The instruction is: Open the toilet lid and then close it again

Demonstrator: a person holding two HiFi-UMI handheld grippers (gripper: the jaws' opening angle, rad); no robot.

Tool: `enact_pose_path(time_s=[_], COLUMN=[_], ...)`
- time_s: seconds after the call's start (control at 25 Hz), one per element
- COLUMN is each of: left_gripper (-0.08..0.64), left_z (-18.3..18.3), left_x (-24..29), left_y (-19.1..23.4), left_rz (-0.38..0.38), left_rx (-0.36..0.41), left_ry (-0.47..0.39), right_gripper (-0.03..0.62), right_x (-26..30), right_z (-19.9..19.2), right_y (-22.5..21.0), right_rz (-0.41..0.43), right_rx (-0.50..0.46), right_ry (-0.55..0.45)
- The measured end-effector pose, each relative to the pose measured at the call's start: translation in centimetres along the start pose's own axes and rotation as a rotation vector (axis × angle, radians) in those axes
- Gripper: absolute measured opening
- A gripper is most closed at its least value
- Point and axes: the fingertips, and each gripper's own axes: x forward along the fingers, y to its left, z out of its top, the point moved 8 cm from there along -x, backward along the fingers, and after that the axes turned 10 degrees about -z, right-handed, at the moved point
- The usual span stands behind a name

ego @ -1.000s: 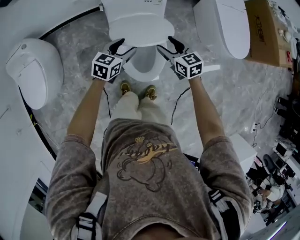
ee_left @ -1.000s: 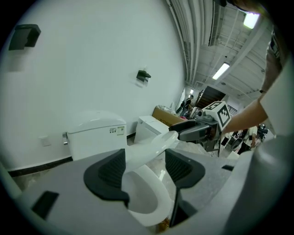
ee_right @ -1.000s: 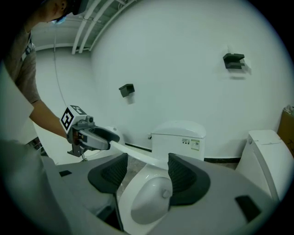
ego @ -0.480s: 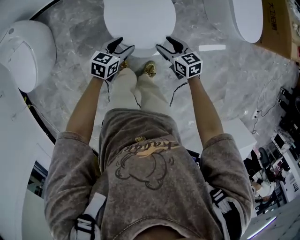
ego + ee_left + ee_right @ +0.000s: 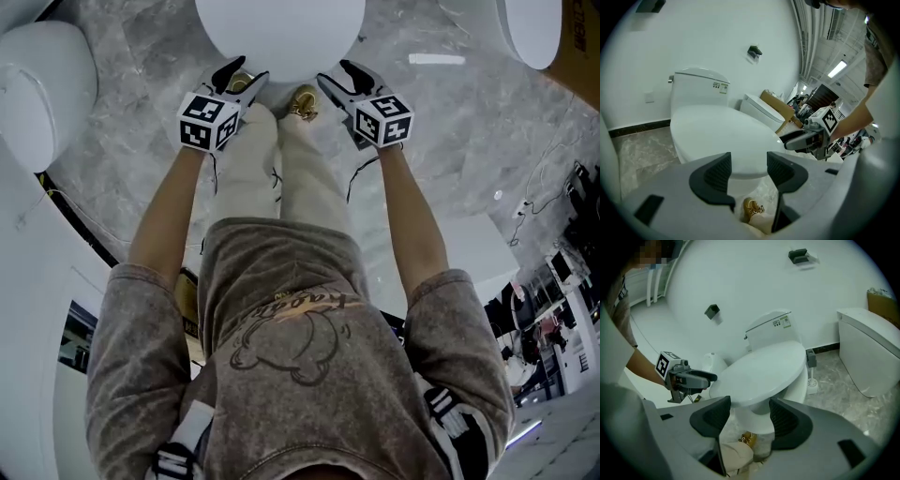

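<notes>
The white toilet lid (image 5: 279,33) lies down over the bowl, below the tank (image 5: 698,86). My left gripper (image 5: 246,73) is at the lid's front left rim and my right gripper (image 5: 335,73) at its front right rim. In the left gripper view the lid (image 5: 722,136) fills the space just past the black pads (image 5: 717,173); the jaws are closing, still wide apart, with only the rim's edge showing in the gap. The right gripper view shows the lid (image 5: 764,373) just beyond its spread pads (image 5: 785,420), which press on nothing.
The person's legs and tan shoes (image 5: 302,101) stand right in front of the bowl. Another white toilet (image 5: 42,84) sits at the left and one more (image 5: 534,28) at the right, beside a cardboard box (image 5: 583,52). A toilet brush (image 5: 812,366) stands by the bowl.
The lid has dropped from half raised, with the seat opening showing, to flat over the bowl. Both grippers have come down with it at its front edge.
</notes>
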Motion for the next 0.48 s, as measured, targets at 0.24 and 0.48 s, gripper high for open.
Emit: enact_pose_path(time_s=[0.24, 0.48], left_gripper=[0.242, 0.236], left_z=[-3.3, -6.8], left_x=[1.9, 4.5], left_y=[1.1, 2.9], left_rz=[0.015, 0.024], left_rx=[-0.035, -0.055], left_ry=[0.022, 0.067], right_gripper=[0.274, 0.275], right_x=[2.6, 5.8], right_z=[-3.3, -6.7], right_y=[-0.5, -1.5], right_rz=[-0.042, -0.117], right_rx=[-0.02, -0.054], right_ry=[0.08, 0.145])
